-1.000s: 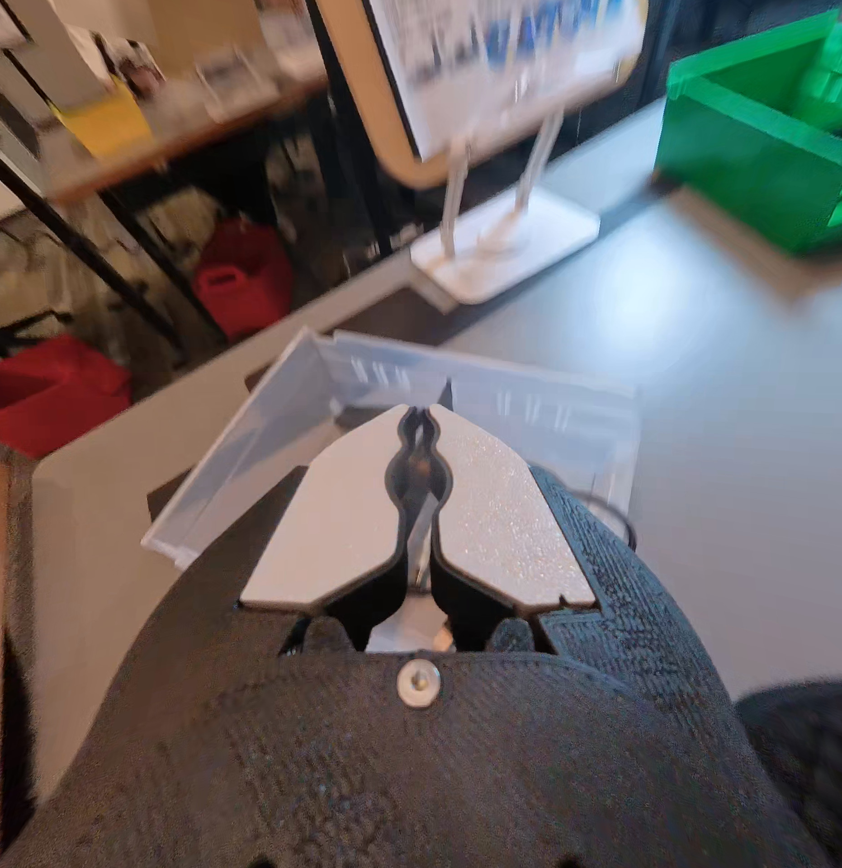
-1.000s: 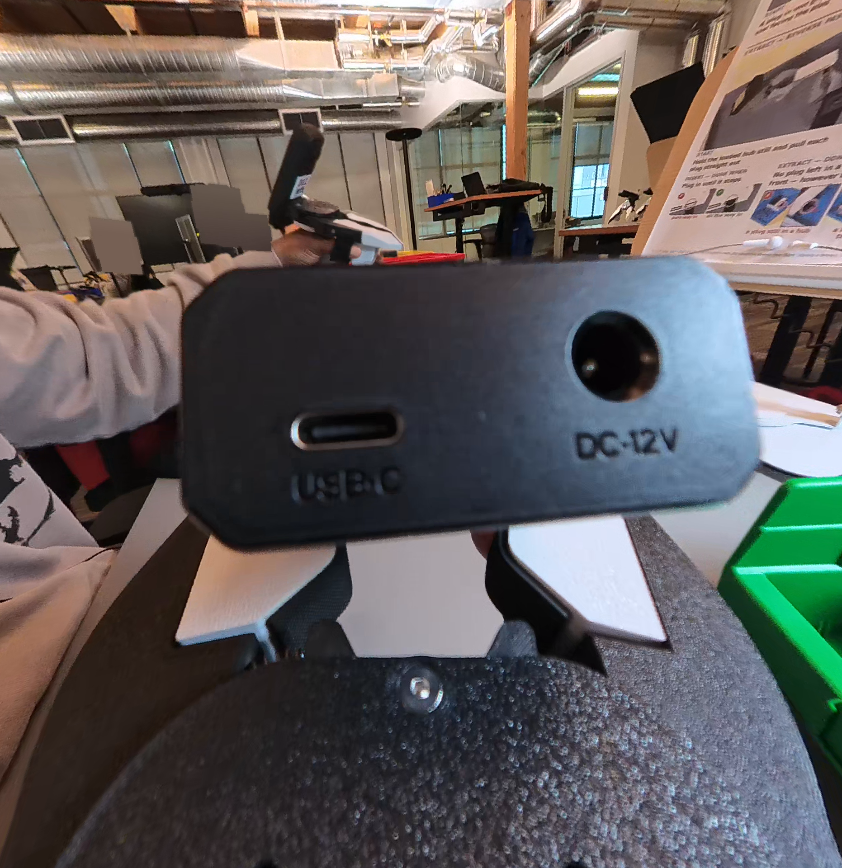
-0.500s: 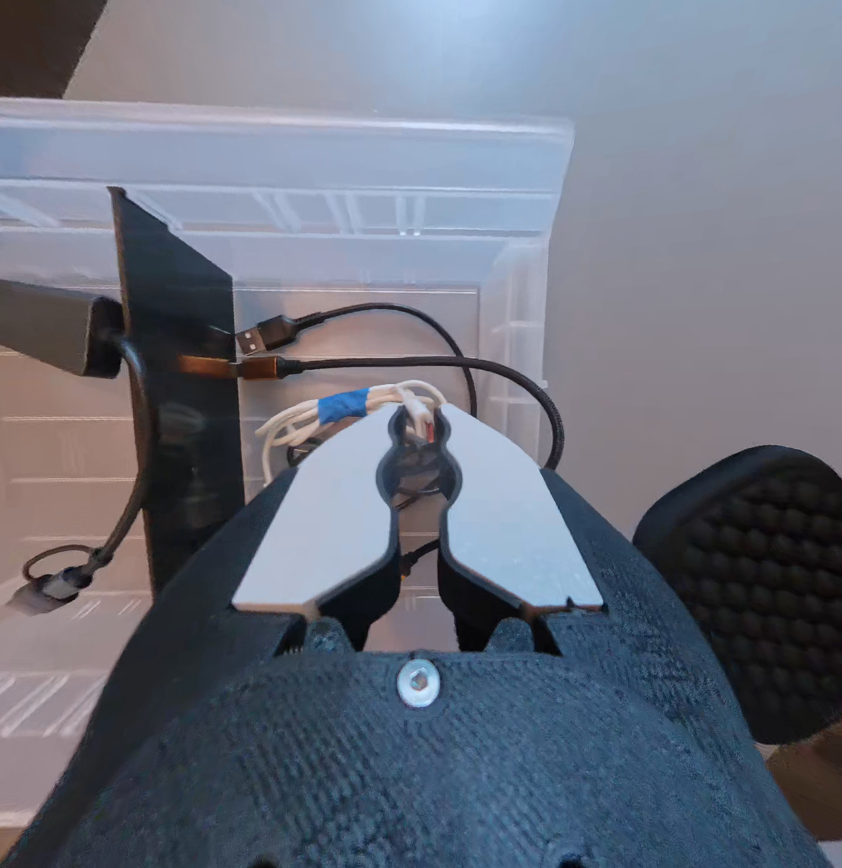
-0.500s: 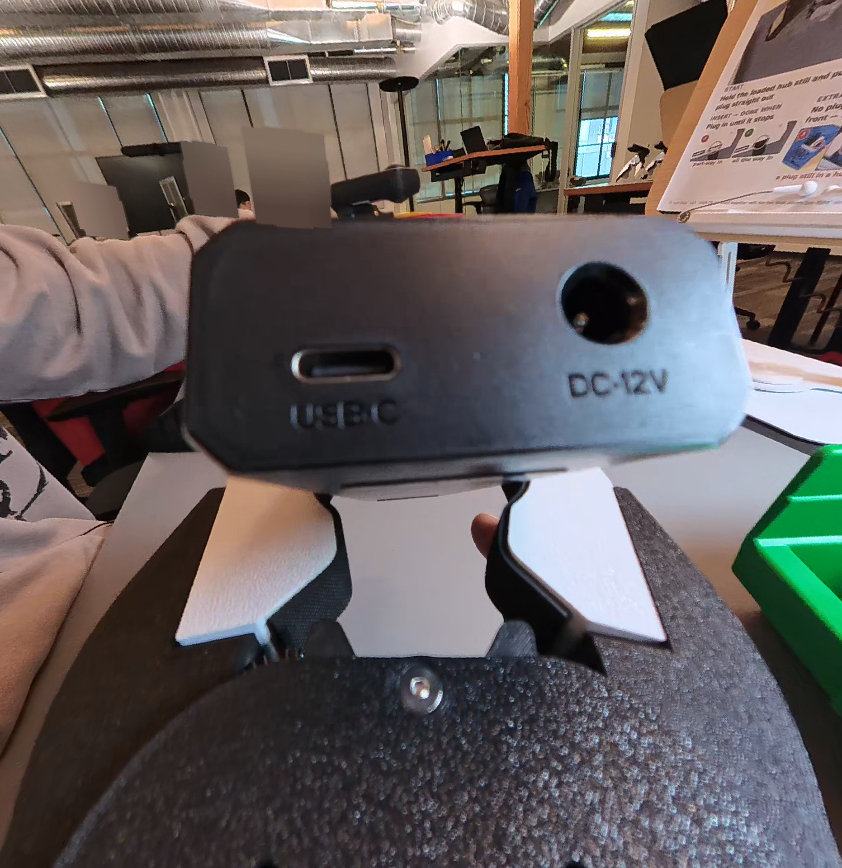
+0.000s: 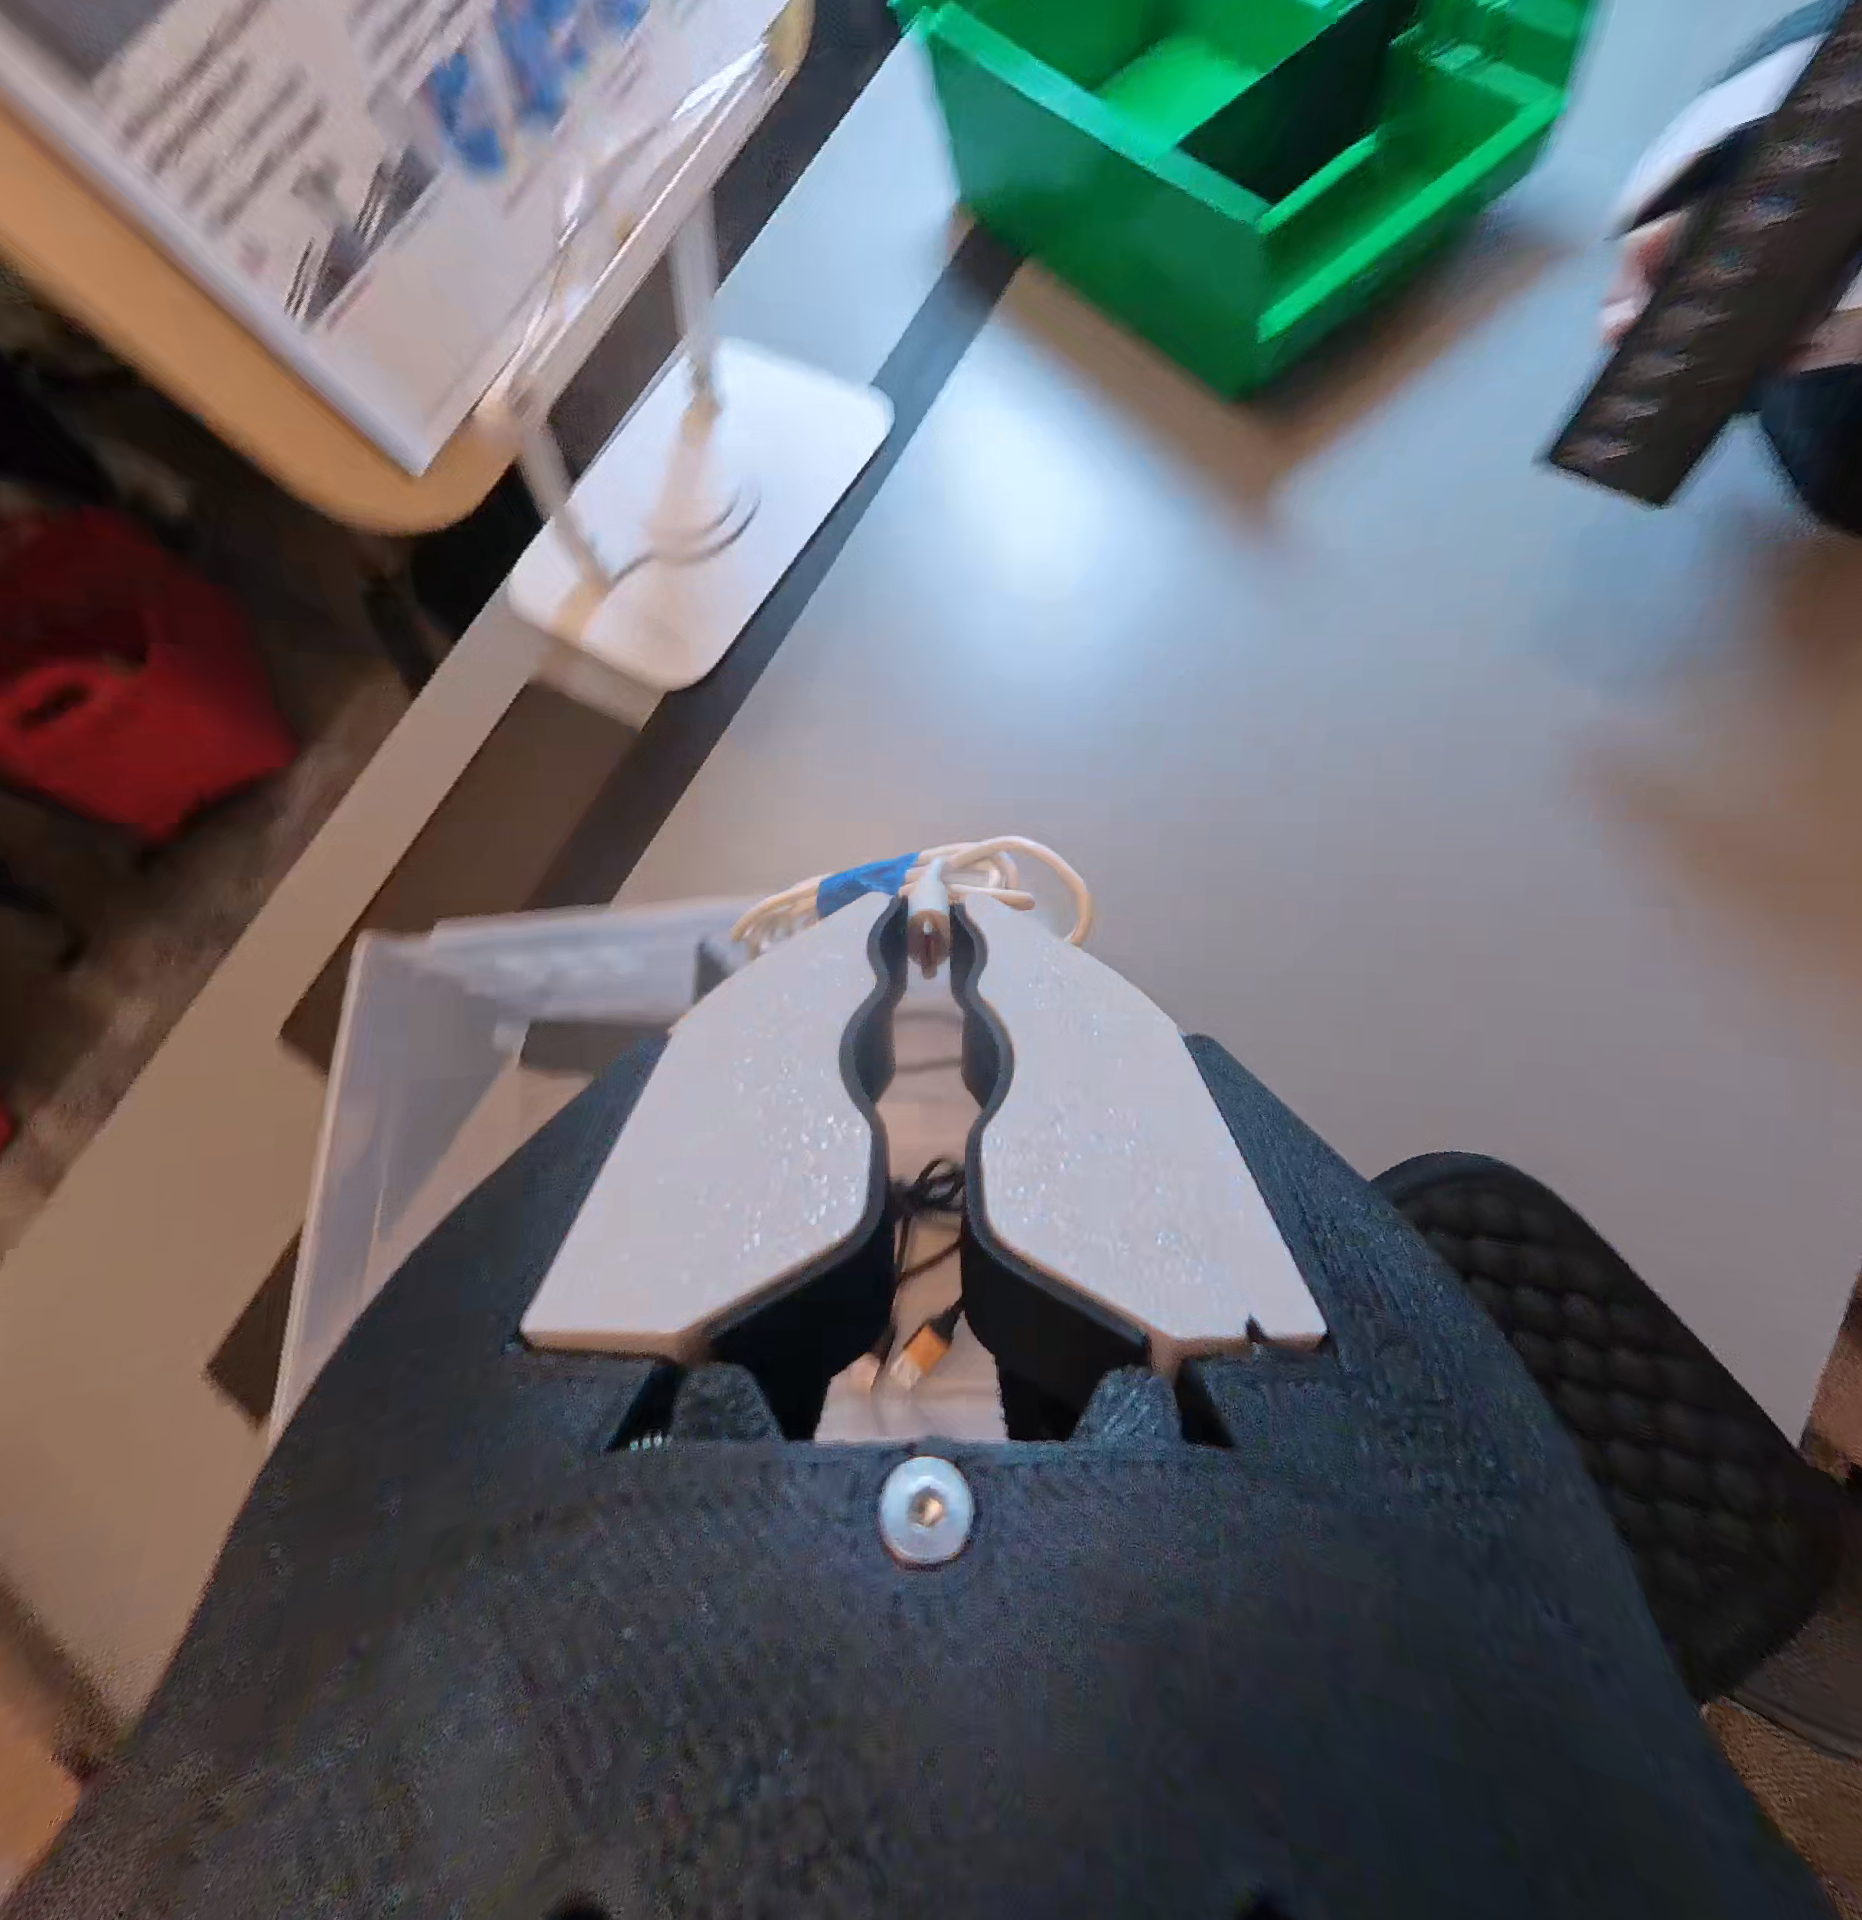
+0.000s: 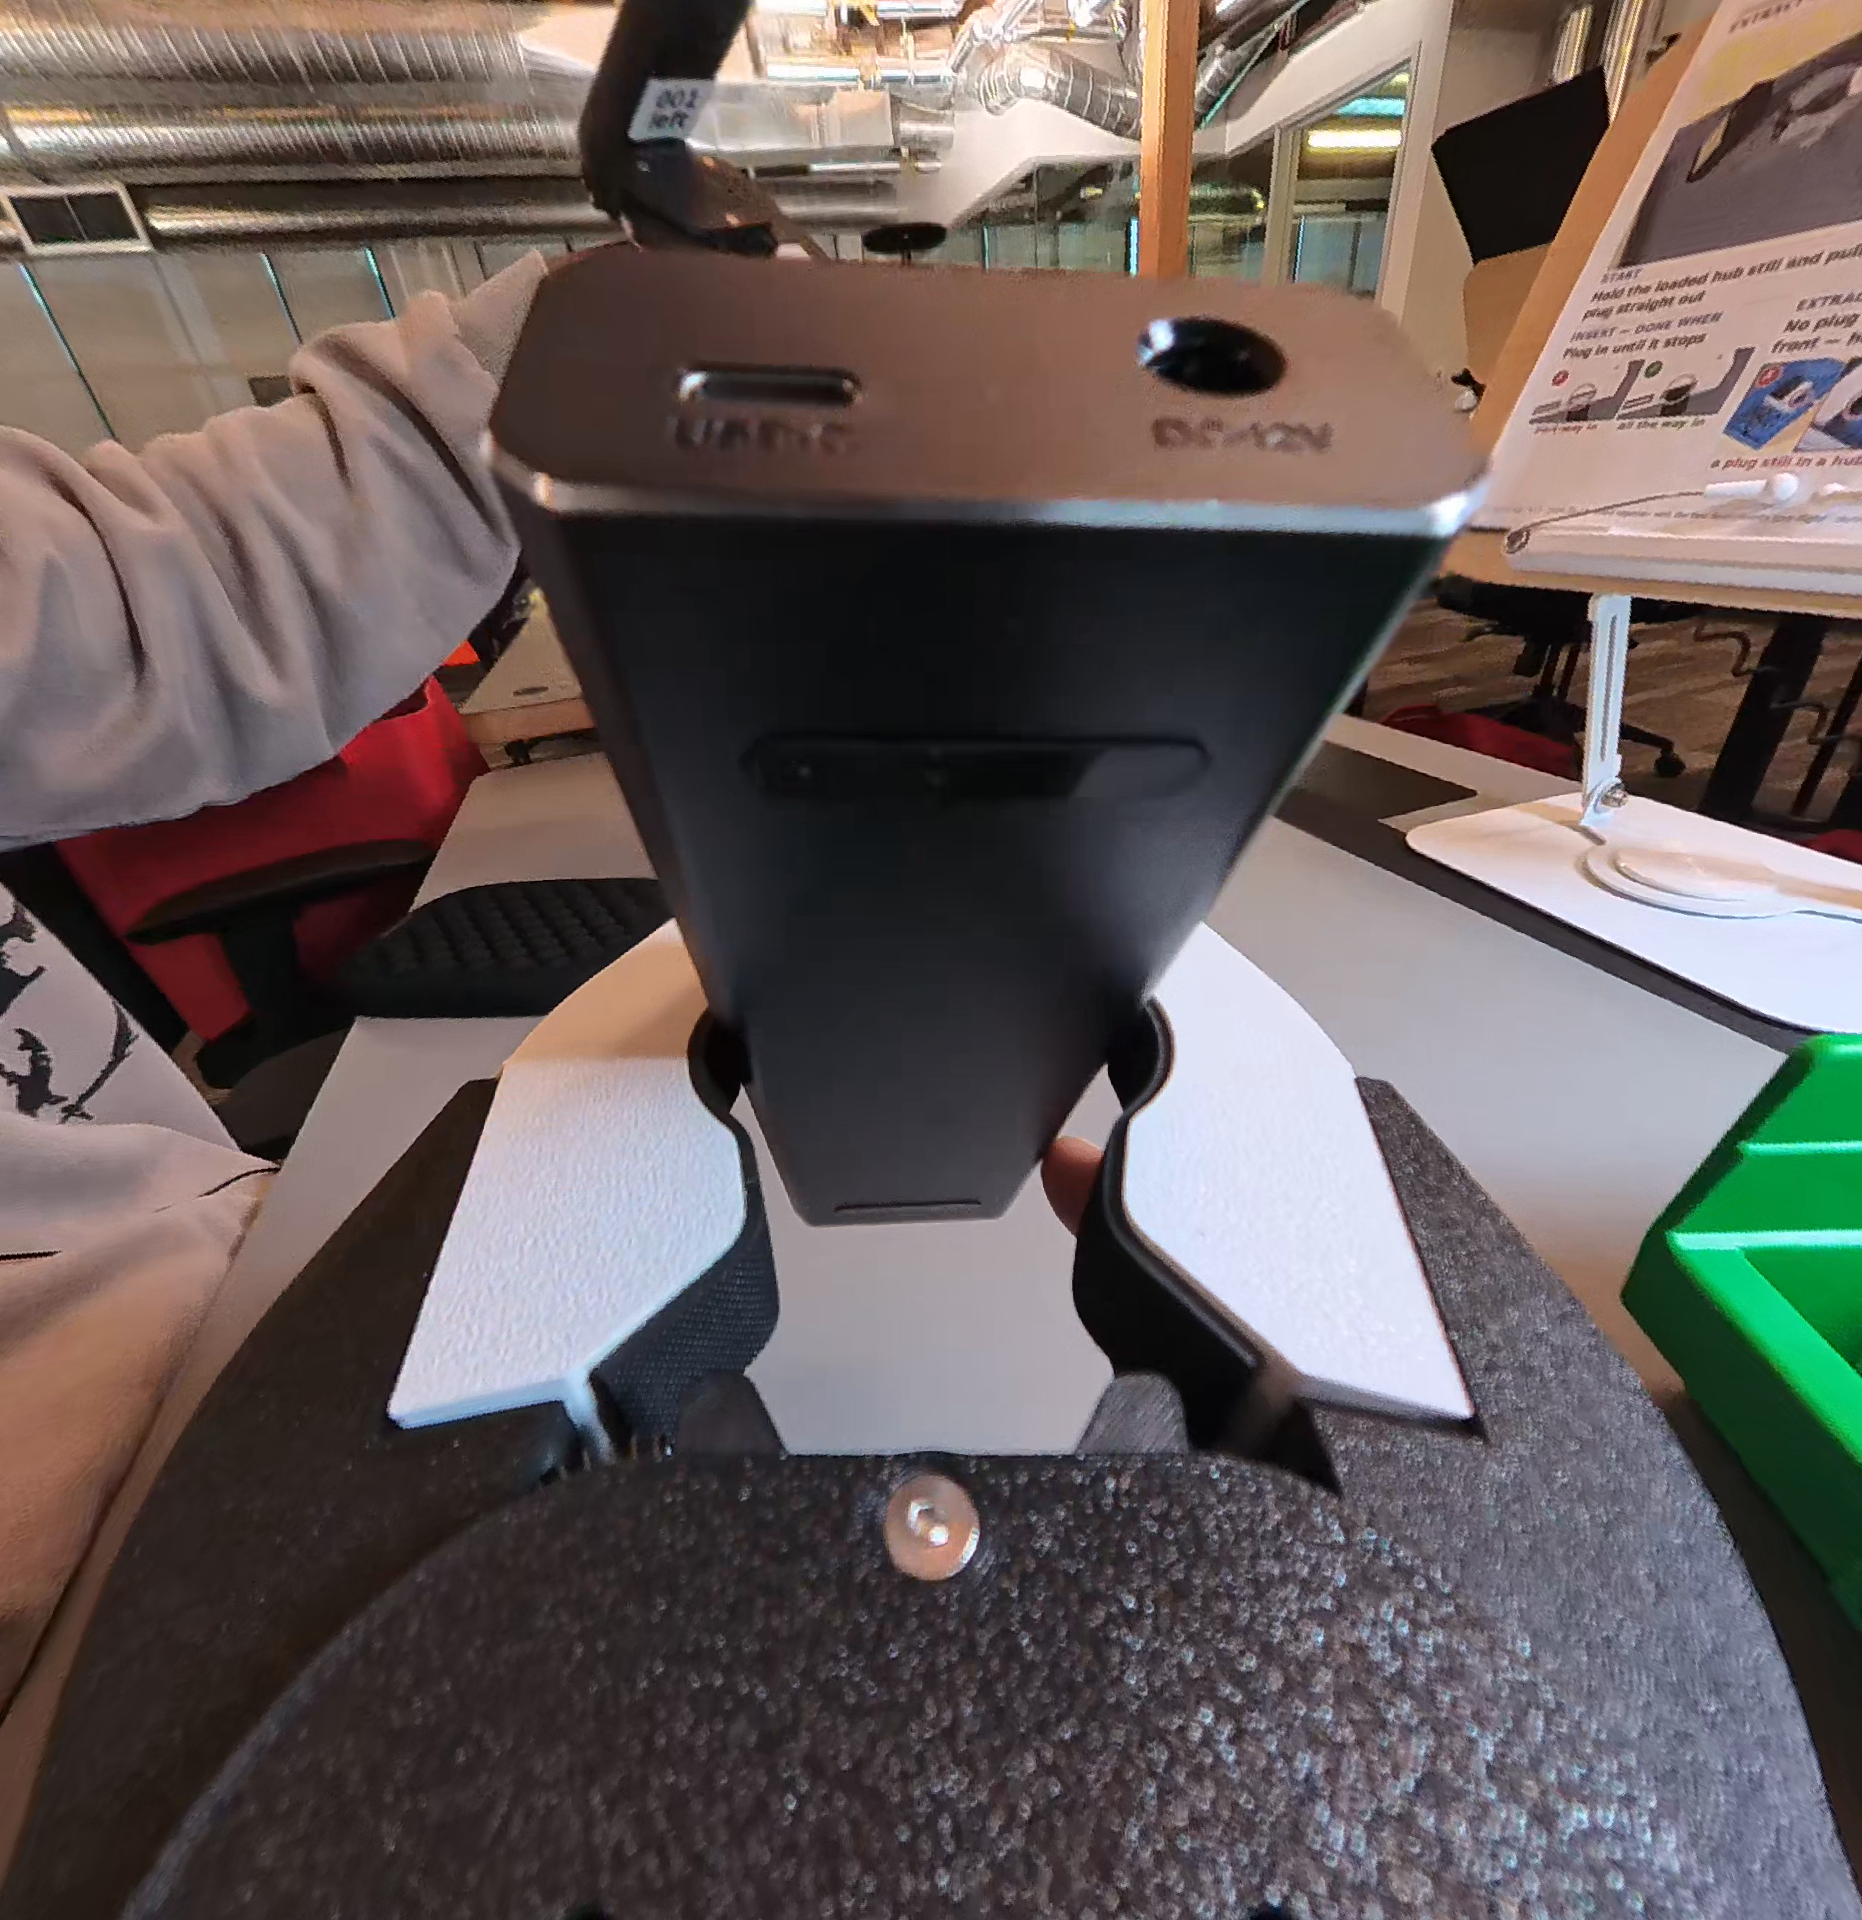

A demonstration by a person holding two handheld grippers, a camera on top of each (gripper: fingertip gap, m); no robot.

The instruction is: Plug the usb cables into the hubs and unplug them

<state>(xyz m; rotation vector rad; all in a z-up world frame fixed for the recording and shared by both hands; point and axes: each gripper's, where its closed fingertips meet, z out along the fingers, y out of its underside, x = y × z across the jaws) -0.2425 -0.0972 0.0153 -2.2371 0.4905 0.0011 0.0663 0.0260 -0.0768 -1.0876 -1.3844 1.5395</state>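
Observation:
My left gripper [image 5: 927, 925] is shut on the plug of a coiled white USB cable [image 5: 1010, 873] bound with blue tape [image 5: 870, 881]. It holds the cable in the air above the clear plastic bin [image 5: 387, 1039]. A black cable with an orange plug [image 5: 922, 1351] lies in the bin below. My right gripper [image 6: 927, 1049] is shut on the sides of a black hub [image 6: 958, 727], which tilts up and away, its port end farthest from me. The left gripper also shows in the right wrist view [image 6: 678, 156], up behind the hub.
A green divided bin [image 5: 1218, 156] stands at the back of the grey table [image 5: 1322, 727]; it also shows in the right wrist view [image 6: 1789, 1299]. An instruction board on a white stand [image 5: 688, 520] is at the table's far left edge. A person's sleeve [image 6: 231, 571] reaches across. About 35 centimetres separates my left fingertips from my right.
My left gripper dipped into the clear bin, closed on the white cable's plug and lifted it out. The hub in my right gripper tilted, its end face now pointing upward.

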